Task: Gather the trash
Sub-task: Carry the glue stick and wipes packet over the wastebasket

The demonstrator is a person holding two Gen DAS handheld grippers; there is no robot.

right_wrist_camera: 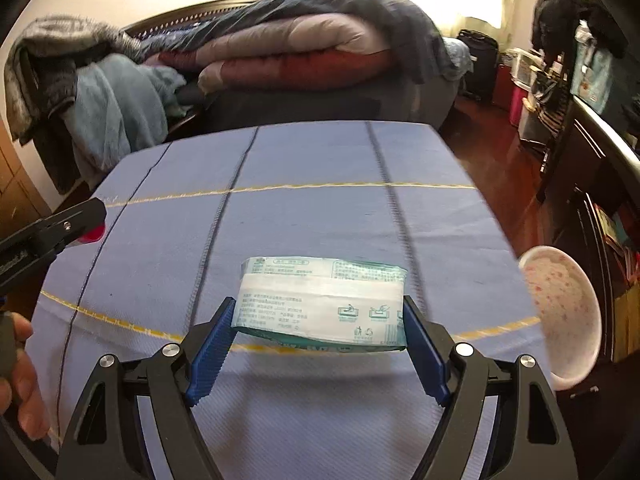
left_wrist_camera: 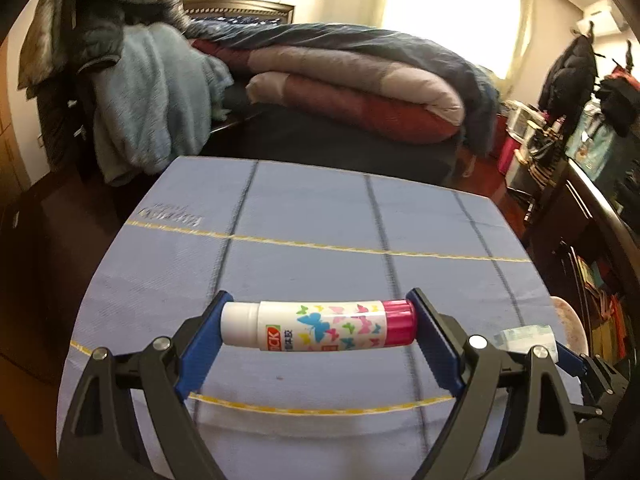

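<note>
My left gripper (left_wrist_camera: 318, 326) is shut on a glue stick (left_wrist_camera: 320, 326), white with butterflies and a pink cap, held end to end above the blue cloth (left_wrist_camera: 304, 216). My right gripper (right_wrist_camera: 318, 320) is shut on a teal and white wet-wipe packet (right_wrist_camera: 322, 300) and holds it above the same cloth (right_wrist_camera: 304, 160). In the left wrist view the packet (left_wrist_camera: 524, 336) and the right gripper's finger show at the right edge. In the right wrist view the left gripper's finger (right_wrist_camera: 60, 224) shows at the left edge, with the pink cap (right_wrist_camera: 94, 235) behind it.
A white bowl with red speckles (right_wrist_camera: 560, 316) hangs at the table's right edge; it also shows in the left wrist view (left_wrist_camera: 568, 324). A bed with folded quilts (left_wrist_camera: 352, 92) stands behind the table. A dark shelf unit (right_wrist_camera: 600, 168) stands on the right. Clothes (left_wrist_camera: 132, 92) hang at the left.
</note>
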